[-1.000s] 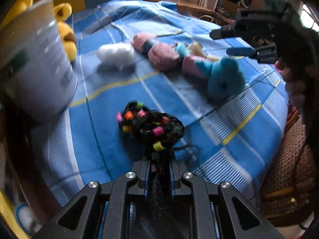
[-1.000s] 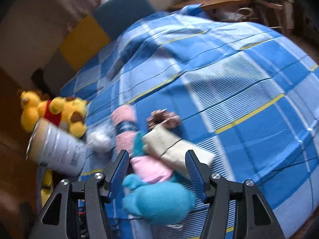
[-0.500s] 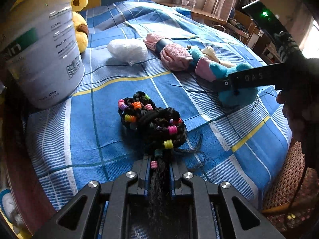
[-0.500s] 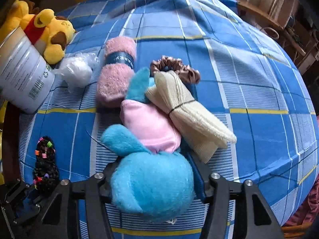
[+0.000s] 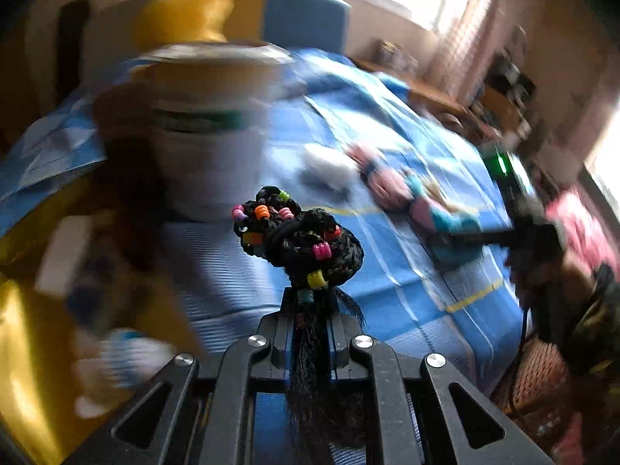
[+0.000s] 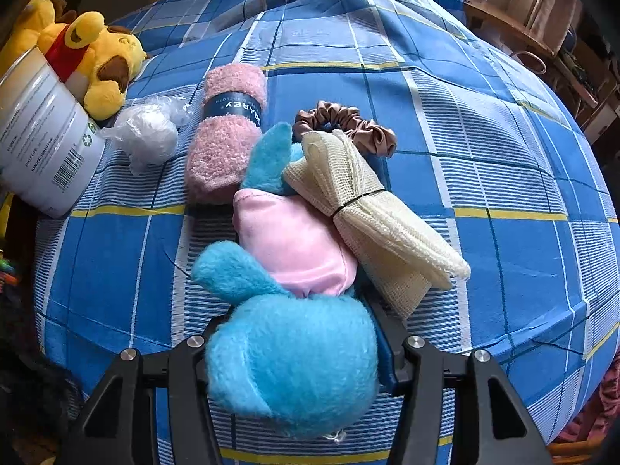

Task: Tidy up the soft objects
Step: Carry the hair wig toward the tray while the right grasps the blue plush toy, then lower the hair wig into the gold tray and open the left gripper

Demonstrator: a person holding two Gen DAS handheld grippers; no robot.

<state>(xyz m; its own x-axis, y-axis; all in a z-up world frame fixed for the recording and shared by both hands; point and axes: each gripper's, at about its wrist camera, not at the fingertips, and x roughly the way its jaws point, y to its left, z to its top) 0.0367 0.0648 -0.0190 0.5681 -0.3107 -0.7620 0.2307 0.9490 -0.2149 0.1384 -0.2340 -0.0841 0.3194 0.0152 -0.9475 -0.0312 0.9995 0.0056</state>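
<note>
Both grippers are matte black plastic. The left gripper [image 5: 310,310] has angular finger arms with triangular cut-outs and round silver screws. The right gripper [image 6: 298,333] matches it, with blue pads lining its fingers [image 6: 385,343].

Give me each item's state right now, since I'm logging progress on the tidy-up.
left gripper: shut on the beaded hairpiece
beaded hairpiece: lifted off the bed
right gripper: fingers astride the blue plush, grip unclear
blue plush: lying on the bedspread
tin can: upright, lid off
pink towel roll: rolled, banded
cream cloth: folded, tied
</note>
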